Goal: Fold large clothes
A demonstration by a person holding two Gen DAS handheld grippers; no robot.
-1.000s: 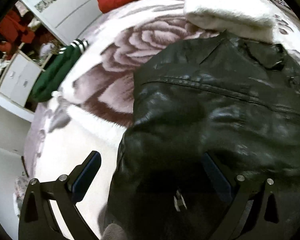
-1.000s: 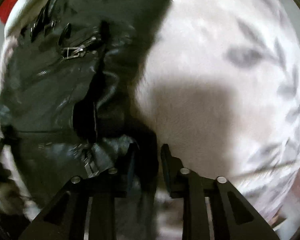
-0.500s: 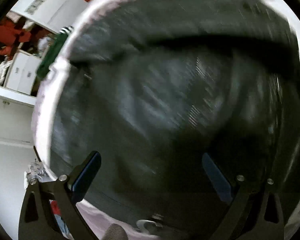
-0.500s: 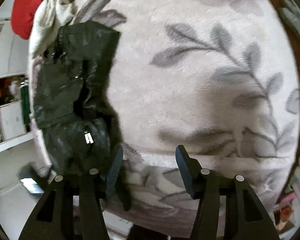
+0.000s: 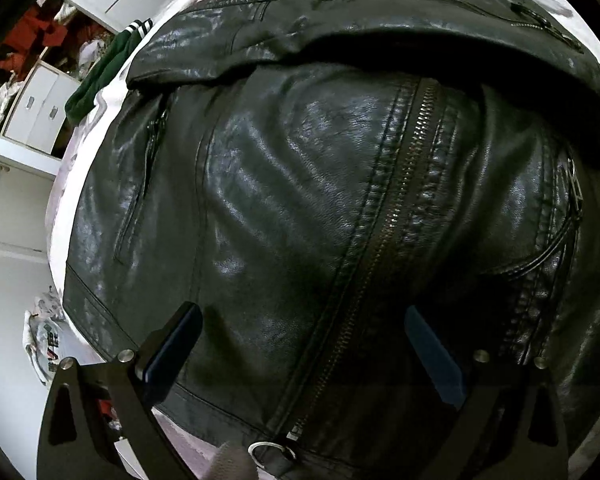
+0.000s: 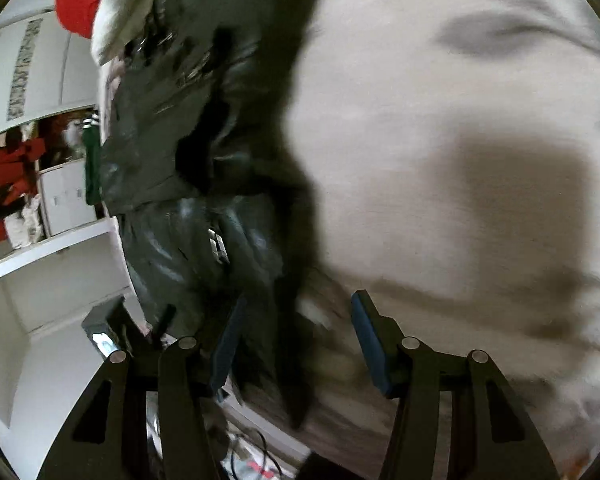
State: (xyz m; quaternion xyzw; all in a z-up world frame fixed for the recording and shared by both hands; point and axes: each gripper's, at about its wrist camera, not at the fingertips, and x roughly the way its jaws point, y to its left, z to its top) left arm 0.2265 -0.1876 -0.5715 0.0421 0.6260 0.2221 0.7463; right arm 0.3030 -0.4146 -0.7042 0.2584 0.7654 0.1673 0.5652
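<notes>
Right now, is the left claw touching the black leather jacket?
Cannot tell. In the left wrist view the open left claw straddles the black leather jacket, but neither pad shows clear contact or a clear gap.

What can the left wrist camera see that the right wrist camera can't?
Only the left wrist view shows the long metal zipper running down the front and the ring pull at its bottom end, plus the open left gripper above the leather.

Only the right wrist view shows the wide stretch of pale flowered blanket beside the jacket, the fluffy white garment, and the open right gripper.

Both show the black leather jacket, the green garment, something red at the top, and white cabinets.
</notes>
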